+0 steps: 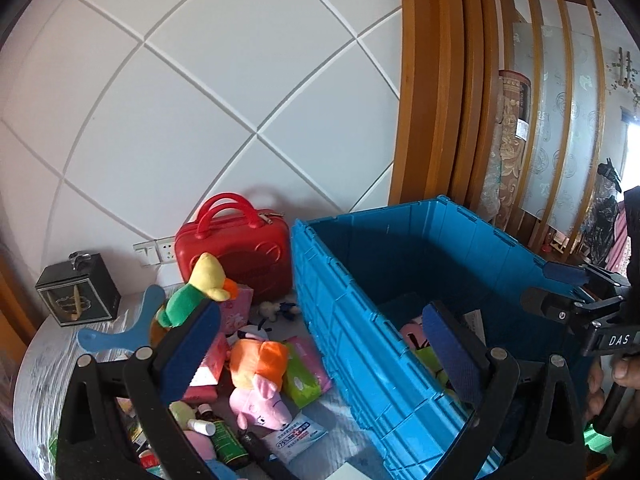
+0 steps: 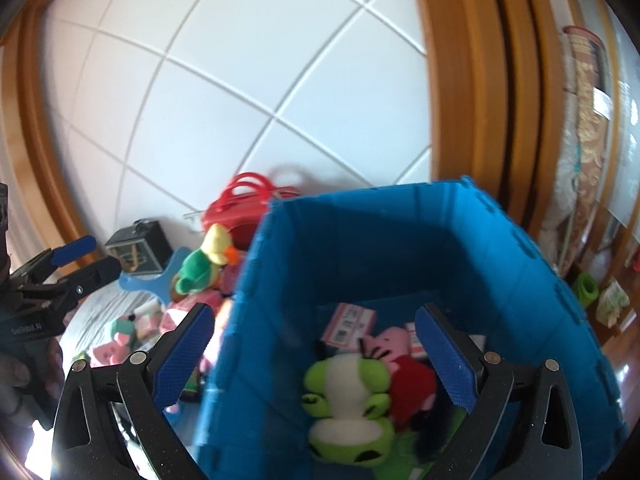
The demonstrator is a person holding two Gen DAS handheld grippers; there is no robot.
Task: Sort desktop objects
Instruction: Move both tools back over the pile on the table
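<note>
A blue plastic crate (image 1: 344,320) stands on the table and also shows in the right wrist view (image 2: 256,320). Inside it lie a green and white frog plush (image 2: 348,400), a pink and red pig plush (image 2: 400,360) and a small printed box (image 2: 350,324). My left gripper (image 1: 320,352) is open and empty over the crate's left wall. My right gripper (image 2: 316,360) is open and empty above the crate's interior. Left of the crate lie a pink pig plush with an orange top (image 1: 260,380), a green and yellow duck plush (image 1: 196,292), wipe packets (image 1: 304,372) and small bottles (image 1: 224,440).
A red handled case (image 1: 236,256) stands against the white panelled wall behind the pile. A black box (image 1: 78,294) sits at the table's back left. A blue boomerang-shaped piece (image 1: 120,328) lies near it. A wooden door frame (image 1: 432,80) rises behind the crate.
</note>
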